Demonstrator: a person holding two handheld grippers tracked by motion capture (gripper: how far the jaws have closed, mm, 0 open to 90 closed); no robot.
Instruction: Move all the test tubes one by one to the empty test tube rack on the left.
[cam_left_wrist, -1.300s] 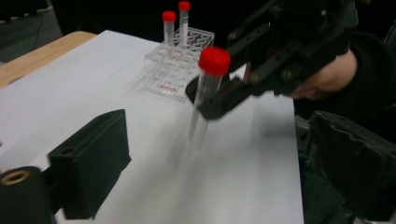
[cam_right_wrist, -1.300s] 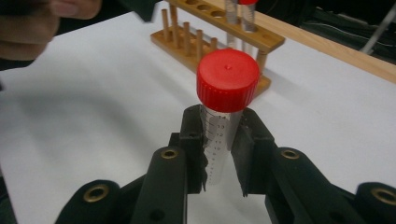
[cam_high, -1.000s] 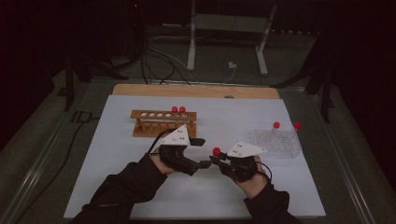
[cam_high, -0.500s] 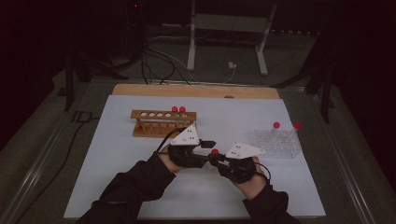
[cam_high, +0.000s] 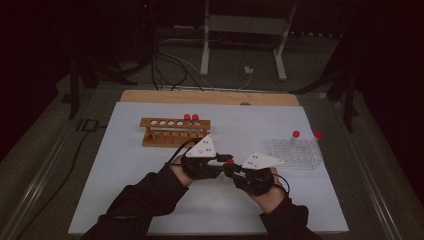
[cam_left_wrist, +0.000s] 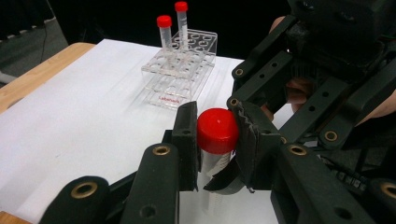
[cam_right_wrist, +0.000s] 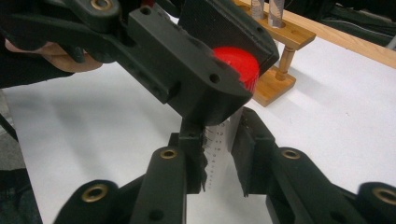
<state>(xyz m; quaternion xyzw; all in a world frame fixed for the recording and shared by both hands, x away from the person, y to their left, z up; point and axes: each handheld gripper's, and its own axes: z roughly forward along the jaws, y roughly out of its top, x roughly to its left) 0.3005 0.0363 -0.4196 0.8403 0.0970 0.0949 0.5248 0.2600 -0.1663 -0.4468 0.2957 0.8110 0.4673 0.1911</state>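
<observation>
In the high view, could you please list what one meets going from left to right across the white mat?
Wooden rack → left gripper → red-capped tube held between both grippers → right gripper → clear rack.

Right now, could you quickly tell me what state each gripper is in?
Left gripper: jaws just closed, shut on the red cap of the tube.
Right gripper: shut on the tube body.
</observation>
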